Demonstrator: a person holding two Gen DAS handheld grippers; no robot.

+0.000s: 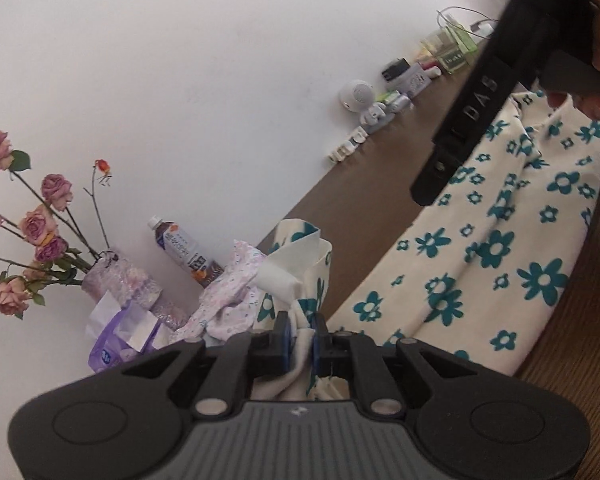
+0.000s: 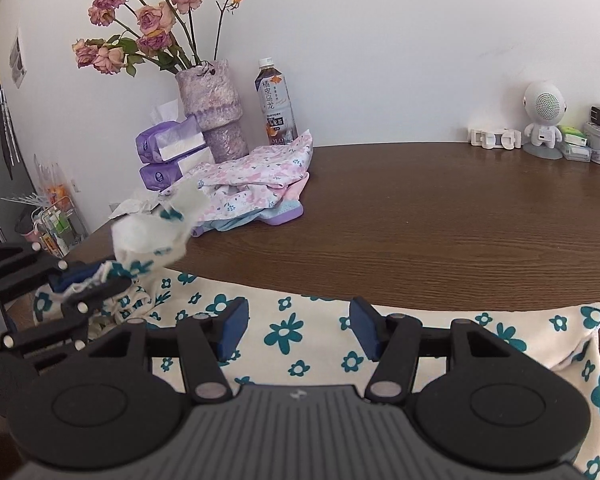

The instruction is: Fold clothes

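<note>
Cream cotton garment with teal flower print: spread on brown wooden table. Left gripper: pinching its raised end. Right gripper: wide apart, hovering above the cloth.

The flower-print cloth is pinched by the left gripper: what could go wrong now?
1. The left gripper holds only a bunched edge of the flower-print cloth, so it may slip out.
2. A wide swing of the lifted edge might reach the pile of clothes or the tea bottle behind it.
</note>
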